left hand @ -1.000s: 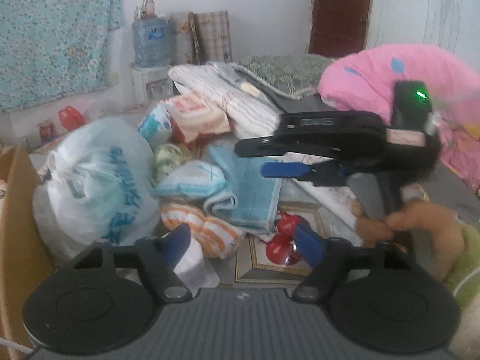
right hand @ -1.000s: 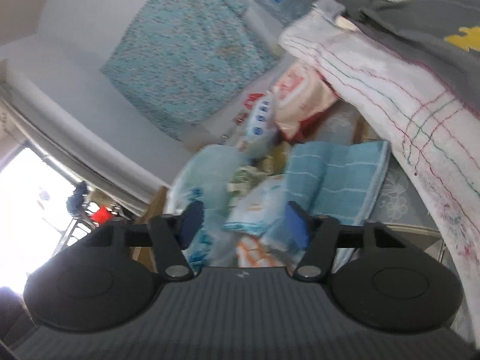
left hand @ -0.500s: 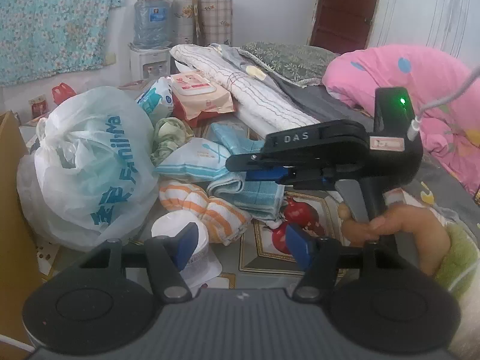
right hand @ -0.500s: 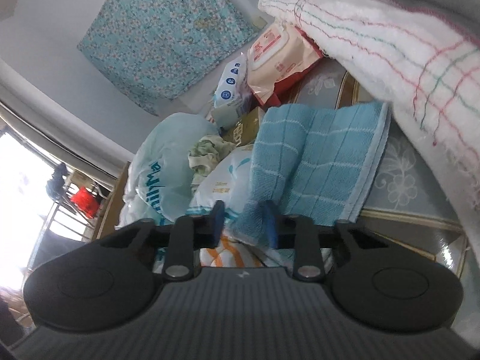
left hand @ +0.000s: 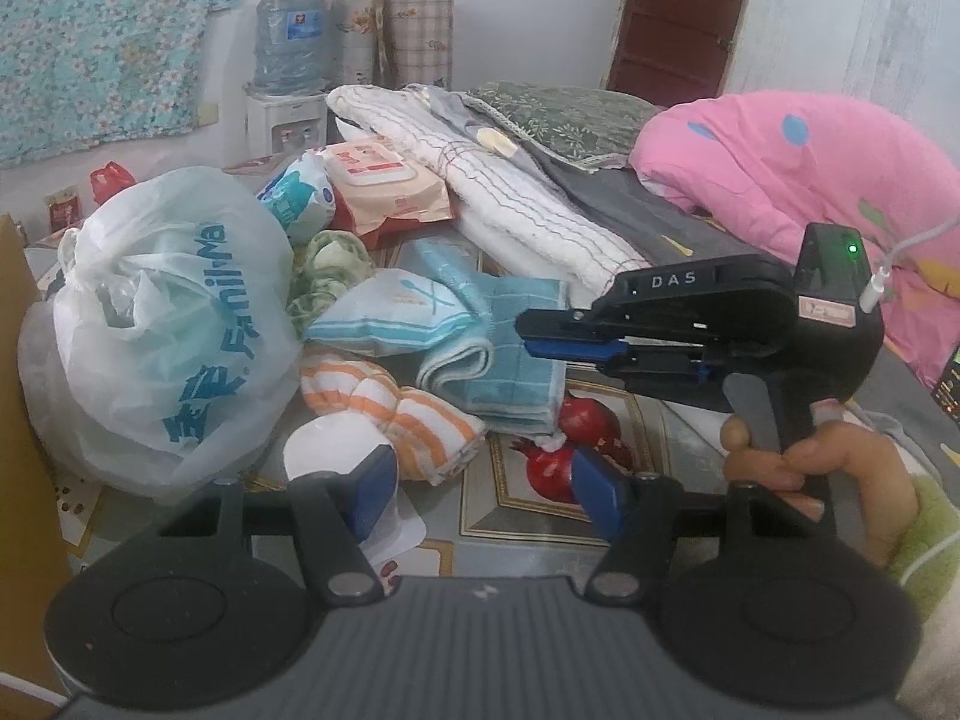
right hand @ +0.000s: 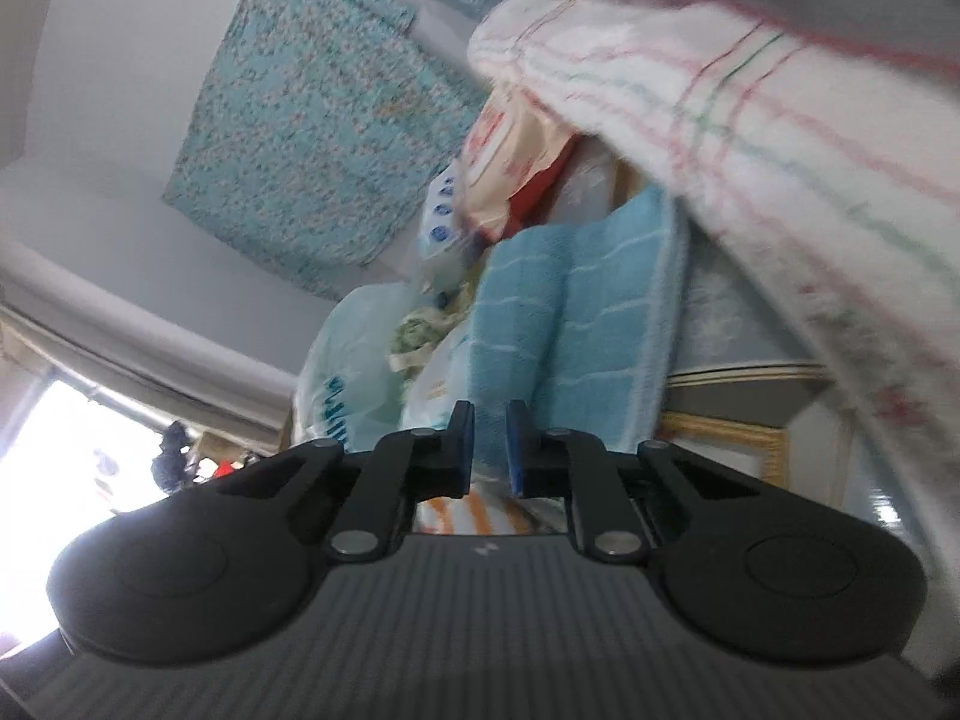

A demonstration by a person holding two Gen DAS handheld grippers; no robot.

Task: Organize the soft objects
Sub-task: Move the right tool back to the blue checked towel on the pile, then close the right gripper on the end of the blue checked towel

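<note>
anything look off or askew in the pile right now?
Nothing spilled or damaged. The soft things lie in a loose heap: the blue towel sits half-unfolded under a tissue pack, and the orange-striped cloth is bunched beside the white plastic bag.

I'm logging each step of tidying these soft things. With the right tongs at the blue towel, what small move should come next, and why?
Probably a short lift of the right tongs to draw the blue towel off the pile. They appear shut on its edge, and the towel lies partly under a tissue pack beside the striped orange cloth, so pull gently. The left tongs are open, holding nothing.
</note>
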